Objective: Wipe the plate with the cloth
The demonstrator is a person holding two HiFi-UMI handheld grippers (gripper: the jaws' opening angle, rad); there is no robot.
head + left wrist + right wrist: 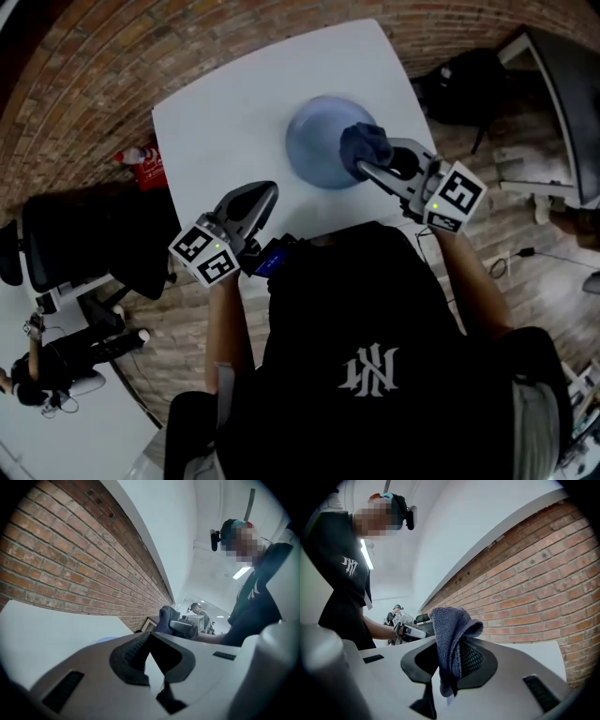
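A round blue plate [319, 141] lies on the white table [225, 112], toward its right side. My right gripper [364, 161] is shut on a dark blue cloth [367, 141], which hangs bunched over the plate's right edge. In the right gripper view the cloth [450, 644] is pinched between the jaws and folds over above them. My left gripper [266, 191] is shut and holds nothing, over the table's near edge, left of and nearer than the plate. In the left gripper view its jaws [149, 641] meet, and the cloth [168, 617] in the other gripper shows beyond.
The table stands on a brick-patterned floor [84, 84]. A black office chair [89, 239] is at the left, a red object [141, 159] lies by the table's left edge, and a dark bag [469, 84] sits at the right. Another person [56, 370] is at the lower left.
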